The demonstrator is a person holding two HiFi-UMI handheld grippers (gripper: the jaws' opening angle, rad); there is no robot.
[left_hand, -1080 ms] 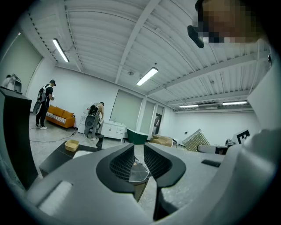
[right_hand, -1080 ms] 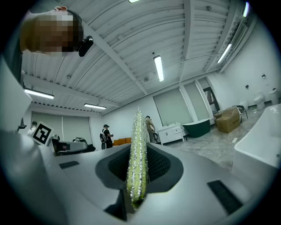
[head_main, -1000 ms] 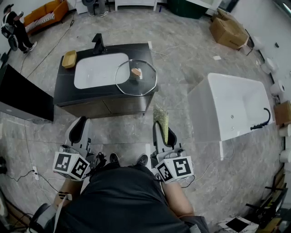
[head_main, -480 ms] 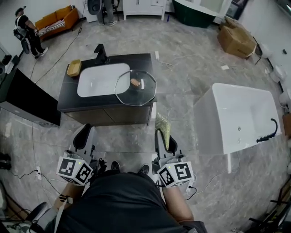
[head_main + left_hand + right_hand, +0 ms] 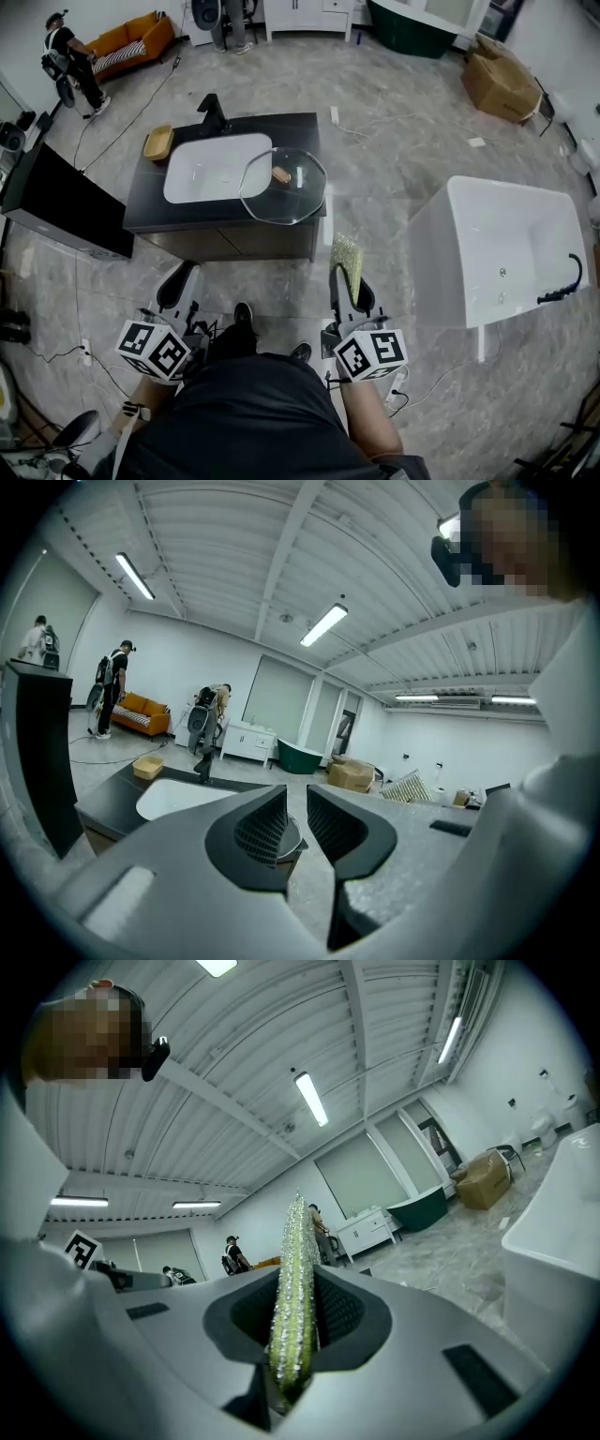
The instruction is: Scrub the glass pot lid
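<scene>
The glass pot lid (image 5: 281, 185), with a wooden knob (image 5: 280, 175), lies on the right end of a black vanity top (image 5: 141, 202), partly over the white basin (image 5: 211, 167). Both grippers hang over the floor in front of the vanity, well short of the lid. My right gripper (image 5: 343, 272) is shut on a yellow-green glittery sponge (image 5: 345, 253), which stands on edge between the pads (image 5: 295, 1279). My left gripper (image 5: 180, 274) is shut down to a thin slit with nothing in it. Through that slit part of the lid (image 5: 293, 839) shows.
A black faucet (image 5: 212, 112) and a small wooden tray (image 5: 157, 142) stand at the vanity's back left. A white bathtub (image 5: 506, 244) is on the right and a black panel (image 5: 66, 216) on the left. Cardboard box (image 5: 502, 80), cables and people are farther off.
The view has slid so the vanity and lid sit slightly lower in the picture. Both grippers keep the same pose; the right one still holds the sponge. One foot has stepped forward.
</scene>
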